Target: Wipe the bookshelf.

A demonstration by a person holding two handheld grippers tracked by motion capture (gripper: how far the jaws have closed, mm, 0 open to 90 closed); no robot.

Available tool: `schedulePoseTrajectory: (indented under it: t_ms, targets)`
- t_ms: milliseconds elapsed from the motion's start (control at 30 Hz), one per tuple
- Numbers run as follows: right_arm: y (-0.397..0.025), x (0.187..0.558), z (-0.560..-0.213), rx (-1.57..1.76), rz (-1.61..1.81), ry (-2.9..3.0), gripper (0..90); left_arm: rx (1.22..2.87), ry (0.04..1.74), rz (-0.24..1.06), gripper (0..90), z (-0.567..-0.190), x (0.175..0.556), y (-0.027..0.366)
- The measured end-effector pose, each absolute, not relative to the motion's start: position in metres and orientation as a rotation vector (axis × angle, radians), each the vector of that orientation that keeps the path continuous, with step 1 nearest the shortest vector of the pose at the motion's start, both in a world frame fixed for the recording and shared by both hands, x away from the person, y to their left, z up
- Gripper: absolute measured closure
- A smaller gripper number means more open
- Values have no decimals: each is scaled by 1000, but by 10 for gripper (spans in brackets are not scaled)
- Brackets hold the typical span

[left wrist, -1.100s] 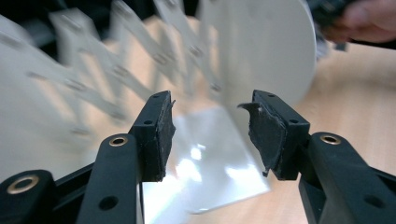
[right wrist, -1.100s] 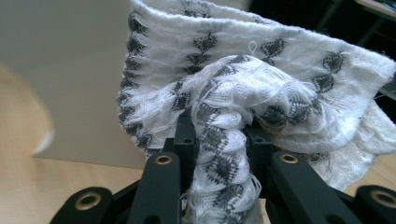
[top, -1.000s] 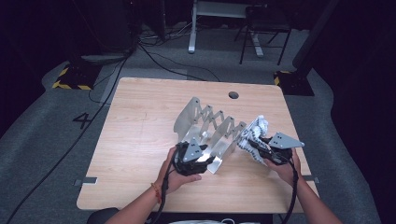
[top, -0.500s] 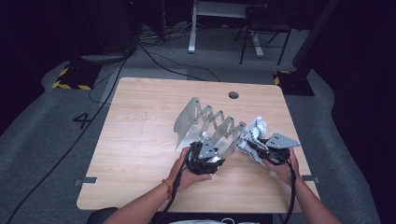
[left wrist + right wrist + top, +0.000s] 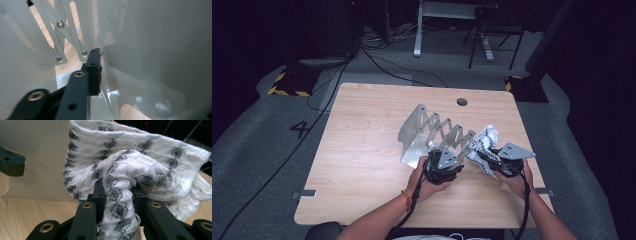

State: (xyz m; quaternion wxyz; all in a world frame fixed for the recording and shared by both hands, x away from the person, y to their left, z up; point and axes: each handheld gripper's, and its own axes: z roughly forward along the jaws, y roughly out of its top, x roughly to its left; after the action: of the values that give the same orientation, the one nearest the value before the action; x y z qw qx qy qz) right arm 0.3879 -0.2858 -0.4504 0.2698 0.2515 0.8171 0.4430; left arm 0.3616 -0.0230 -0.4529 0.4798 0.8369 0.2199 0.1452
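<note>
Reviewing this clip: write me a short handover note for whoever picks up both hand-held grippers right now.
Left hand-held gripper: at the near end plate of the metal folding rack; its gripper view shows one jaw against the plate edge, but whether it is clamped cannot be told.
Right hand-held gripper: shut on the white and grey patterned cloth, bunched between its jaws and held right beside the rack's near end.
Rack stands stretched out on the wooden table.
Done: cloth picked up, rack steadied.
Left, probably: bring the cloth onto or into the rack, then release.
</note>
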Motion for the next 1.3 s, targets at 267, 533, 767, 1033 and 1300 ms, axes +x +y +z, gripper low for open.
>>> schedulePoseTrajectory:
  t_ms: [267,533,767,1033,1300]
  targets:
    - [-287,386,-447,664,1210,2185,718,2049,524,356,783,-448,359,-8]
    - [-287,379,-437,616,1255,2166,722,2086,474,267,844,-444,347,23]
    - [-277,368,-429,542,1324,2190,724,2117,397,208,876,-442,330,55]
    - [-254,349,-418,366,1430,2254,730,2145,330,132,885,-440,320,85]
    - [-230,334,-415,199,1458,2353,732,2147,324,137,853,-441,314,113]
